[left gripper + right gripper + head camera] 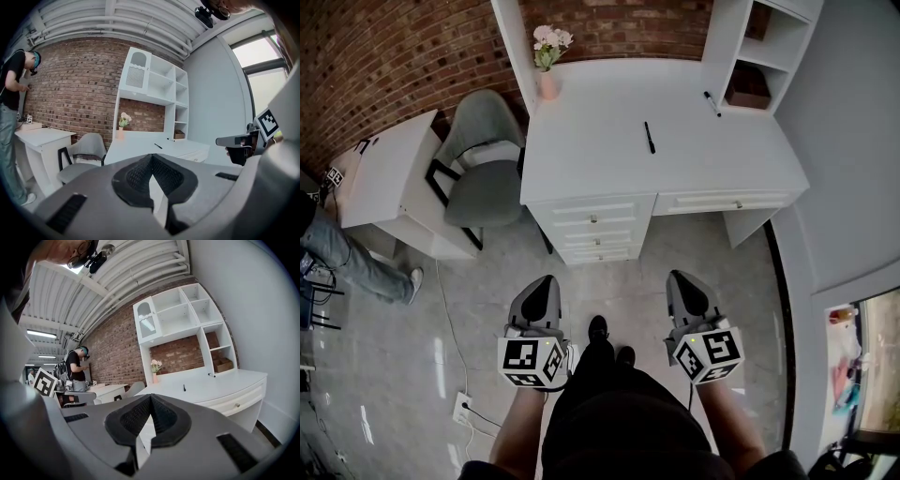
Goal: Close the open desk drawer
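- Print: we read only the black-and-white square markers on each tool's cube; a small marker card (335, 175) of the same kind sits at the end of the side table (389, 164).
- Left tool (547, 281): jaws closed together, nothing between them, held low over the floor (609, 281).
- Right tool (678, 277): jaws likewise pressed together and empty, level with the left tool.
- Drawer (724, 202): the wide one with a small knob, under the right half of the tabletop (600, 131), well apart from both tools. We cannot tell how far out it stands.
- A stack of three drawers (595, 230) fills the desk's left pedestal.
- On the tabletop: a black pen (649, 138) near the middle and a marker (712, 103) by the shelf unit (769, 56).
- Grey chair (487, 159) stands just beside the desk's left end, not before the drawer.
- A person (347, 253) in jeans stands at the side table.
- Power strip (461, 410) with cable lies on the floor, left of us.
- Containers: a pink vase (547, 84) at the tabletop's back left corner holds pale flowers. A brown box (748, 97) sits in the shelf unit's lowest compartment, contents unseen.
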